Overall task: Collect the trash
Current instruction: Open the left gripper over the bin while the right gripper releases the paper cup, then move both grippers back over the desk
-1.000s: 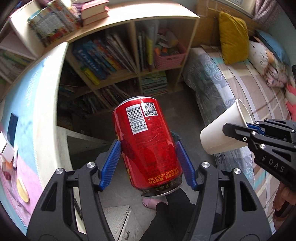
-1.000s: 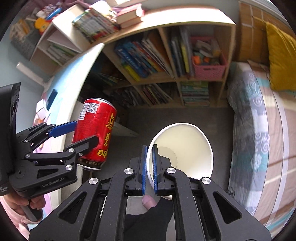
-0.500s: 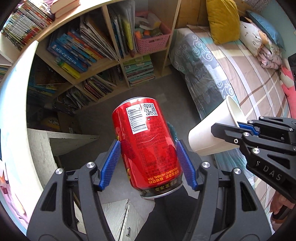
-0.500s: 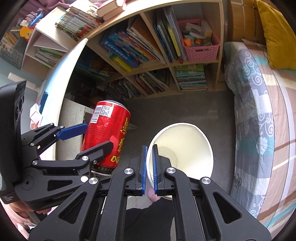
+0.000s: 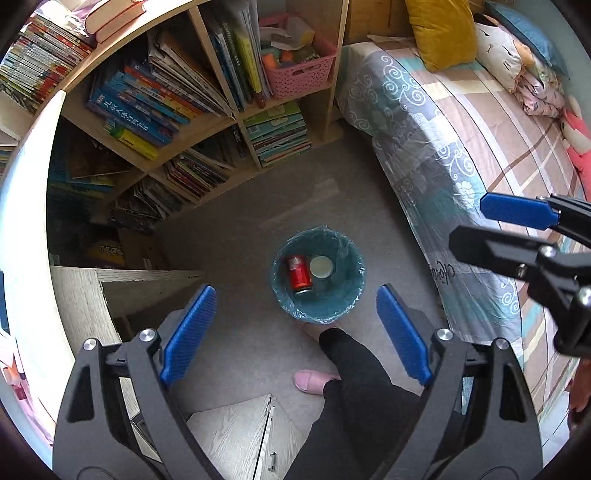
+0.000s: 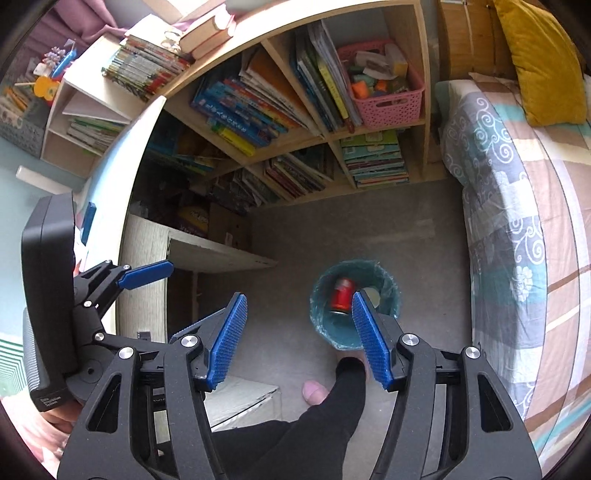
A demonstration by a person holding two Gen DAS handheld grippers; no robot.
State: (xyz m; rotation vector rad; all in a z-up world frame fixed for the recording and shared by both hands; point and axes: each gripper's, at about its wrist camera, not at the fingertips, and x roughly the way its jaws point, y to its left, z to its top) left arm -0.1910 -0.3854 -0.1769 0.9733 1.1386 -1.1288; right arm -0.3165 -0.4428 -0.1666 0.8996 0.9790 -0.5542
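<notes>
Looked straight down over grey floor [image 5: 258, 206]. Left gripper [image 5: 295, 332] spread wide, blue pads [image 5: 188, 332] far apart, nothing held between them. Right gripper [image 6: 299, 343] likewise parted wide and empty; seen also at right edge of left wrist view [image 5: 495, 225], jaws apart.

Found bin [image 5: 318, 275] with teal plastic liner standing on floor below both grippers, near bed [image 5: 461, 140] and just ahead of person's dark trouser leg [image 5: 354, 376] and pink slipper [image 5: 310, 380]. Noted red can [image 5: 300, 277] lying on its side inside bin, on left part of bottom. Noted white paper cup [image 5: 321, 266] inside bin too, just beside can to its right, round face up; could not tell whether mouth or base. In right wrist view, bin [image 6: 354, 332] partly hidden behind right pad [image 6: 369, 343]; can [image 6: 341, 295] visible, cup mostly covered.

Recorded wooden bookshelf [image 5: 207, 110] full of books behind, with pink basket [image 5: 299, 70] on upper shelf. Yellow cushion [image 5: 439, 33] at head of bed.
</notes>
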